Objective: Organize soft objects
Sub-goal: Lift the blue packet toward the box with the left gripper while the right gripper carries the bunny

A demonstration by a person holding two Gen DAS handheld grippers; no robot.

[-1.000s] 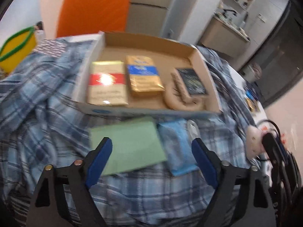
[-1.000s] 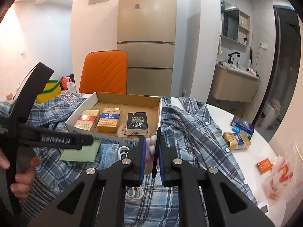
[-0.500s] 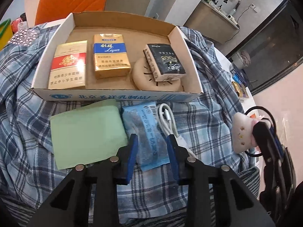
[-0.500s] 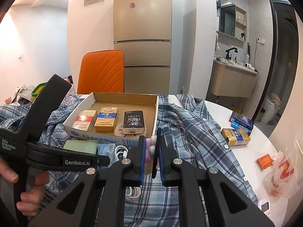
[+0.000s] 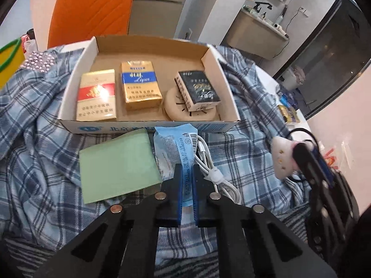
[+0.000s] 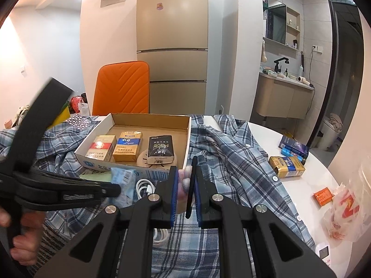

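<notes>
Plaid shirt (image 6: 234, 153) drapes the white table (image 6: 308, 166). Left gripper (image 5: 186, 178) pinches a blue packet (image 5: 176, 146) just before the cardboard box (image 5: 148, 125); right gripper (image 6: 185, 185) clamps a pale soft toy (image 5: 281, 157). Bare tabletop right of the box.

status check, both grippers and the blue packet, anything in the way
Left gripper shut on blue packet. Right gripper shut on a pale soft thing. White cable lies against the packet; box wall just ahead.
</notes>
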